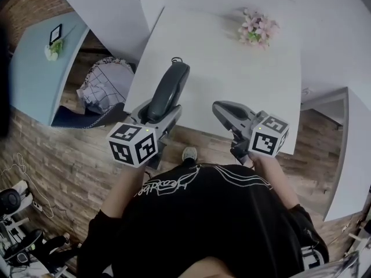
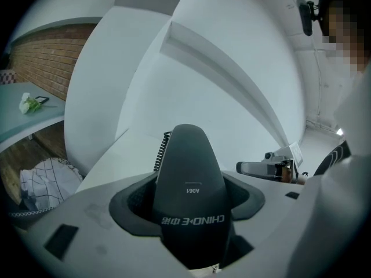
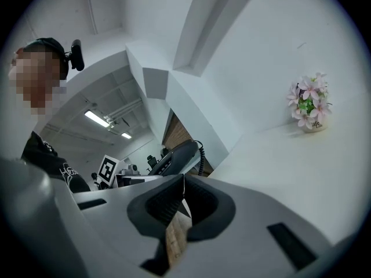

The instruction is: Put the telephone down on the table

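**Dark grey plastic telephone handset (image 1: pixel 170 88) held at the near edge of the white worktop (image 1: pixel 232 68)**

The left gripper (image 1: pixel 157 116) had its jaws clenched on the handset's near end. In the left gripper view a dark pad pressed against each flank. The handset ran straight out from between the jaws, and its far end reached over the near edge of the worktop. A black coiled cord (image 2: pixel 160 149) showed at the left of that far end.

The right gripper (image 1: pixel 220 110) sat near it on the right, at the same edge, apart from the handset. Its jaws were drawn together at the tips with nothing between them. Only a strip of brown wood-plank floor (image 3: pixel 177 236) showed through the slot beneath. A small pot of pink flowers (image 1: pixel 257 29) stood toward the far side of the worktop, well apart from both grippers.

No view showed whether the handset touched the worktop or hung just above it. Its gripped end was buried between the pads, and the cord was cut off behind the handset, so its run could not be followed. The hands that carried the grippers were mostly hidden behind the marker cubes and the person's black shirt (image 1: pixel 203 213).
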The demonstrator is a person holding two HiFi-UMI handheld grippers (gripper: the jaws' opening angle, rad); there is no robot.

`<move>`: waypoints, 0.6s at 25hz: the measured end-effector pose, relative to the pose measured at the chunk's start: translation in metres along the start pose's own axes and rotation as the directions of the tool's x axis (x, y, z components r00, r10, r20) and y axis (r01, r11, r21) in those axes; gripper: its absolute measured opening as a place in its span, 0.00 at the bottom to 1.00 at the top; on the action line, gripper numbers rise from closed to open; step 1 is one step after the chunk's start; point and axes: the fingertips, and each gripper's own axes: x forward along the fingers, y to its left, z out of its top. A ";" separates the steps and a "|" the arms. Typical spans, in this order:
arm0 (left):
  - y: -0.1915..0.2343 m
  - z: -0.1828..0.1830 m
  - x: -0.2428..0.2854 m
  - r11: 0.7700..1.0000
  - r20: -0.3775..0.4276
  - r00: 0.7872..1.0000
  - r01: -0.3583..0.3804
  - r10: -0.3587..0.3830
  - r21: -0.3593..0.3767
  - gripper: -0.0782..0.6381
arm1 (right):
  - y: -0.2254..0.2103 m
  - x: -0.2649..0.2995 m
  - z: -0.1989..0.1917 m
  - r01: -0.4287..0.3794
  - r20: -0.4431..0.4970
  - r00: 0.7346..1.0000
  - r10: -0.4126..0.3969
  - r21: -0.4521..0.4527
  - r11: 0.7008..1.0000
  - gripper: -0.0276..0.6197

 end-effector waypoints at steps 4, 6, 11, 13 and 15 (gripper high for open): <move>0.018 0.006 0.010 1.000 -0.013 1.000 0.003 -0.003 0.006 0.51 | -0.009 0.016 0.006 0.006 -0.002 1.000 -0.006 -0.001 1.000 0.10; 0.027 0.011 0.017 1.000 -0.014 1.000 0.000 0.000 0.011 0.51 | -0.015 0.023 0.008 0.010 -0.003 1.000 -0.010 0.003 1.000 0.10; 0.048 0.011 0.035 1.000 -0.035 0.999 -0.017 0.017 0.005 0.51 | -0.029 0.033 0.006 0.027 -0.016 1.000 -0.027 0.021 0.999 0.10; 0.058 0.008 0.044 1.000 -0.050 0.998 -0.025 0.025 -0.003 0.51 | -0.036 0.035 0.007 0.040 -0.019 0.999 -0.039 0.032 0.999 0.10; 0.066 0.005 0.054 0.999 -0.067 0.997 -0.033 0.032 -0.004 0.51 | -0.044 0.035 0.006 0.052 -0.019 0.999 -0.051 0.043 0.998 0.10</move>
